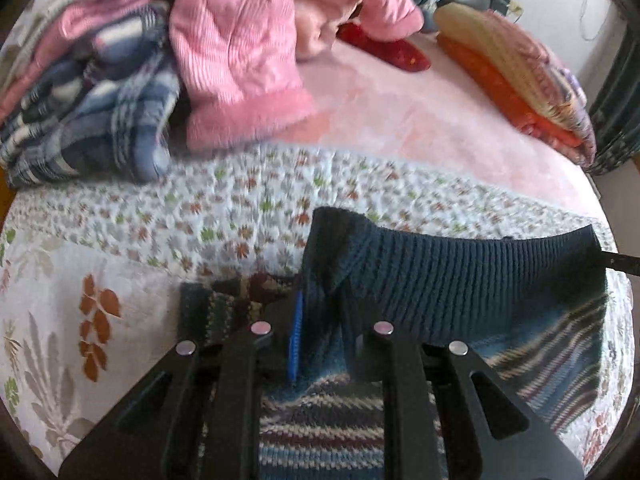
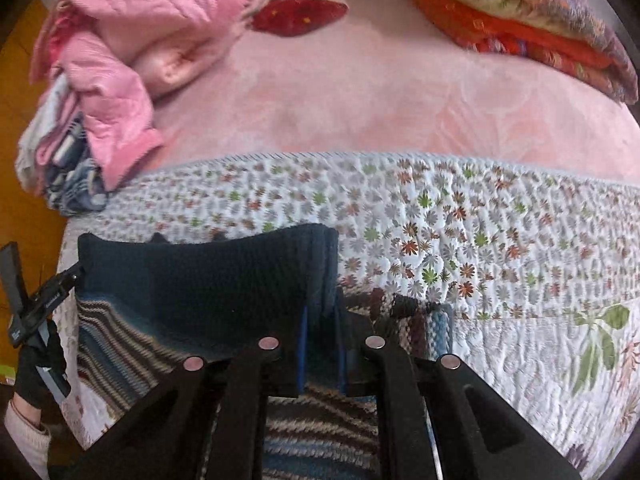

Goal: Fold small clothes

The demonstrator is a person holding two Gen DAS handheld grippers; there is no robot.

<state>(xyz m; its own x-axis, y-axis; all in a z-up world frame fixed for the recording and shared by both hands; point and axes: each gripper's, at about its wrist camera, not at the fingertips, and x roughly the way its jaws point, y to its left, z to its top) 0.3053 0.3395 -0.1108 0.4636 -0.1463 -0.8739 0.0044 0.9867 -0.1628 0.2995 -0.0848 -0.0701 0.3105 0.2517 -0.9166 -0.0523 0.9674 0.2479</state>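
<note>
From my left wrist, my left gripper (image 1: 320, 332) is clamped on one corner of the striped knit sweater's (image 1: 320, 420) dark ribbed hem (image 1: 460, 276), stretched above the floral quilt (image 1: 200, 216). From my right wrist, my right gripper (image 2: 322, 350) pinches the hem's other corner; the pile of pink clothes (image 2: 132, 48) sits well apart on the pink blanket (image 2: 360, 92).

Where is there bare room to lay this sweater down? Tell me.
Free: floral quilt right of the striped sweater, and pink blanket between the pink clothes pile and the folded orange stack. Crowded: far left, by the plaid garment.
</note>
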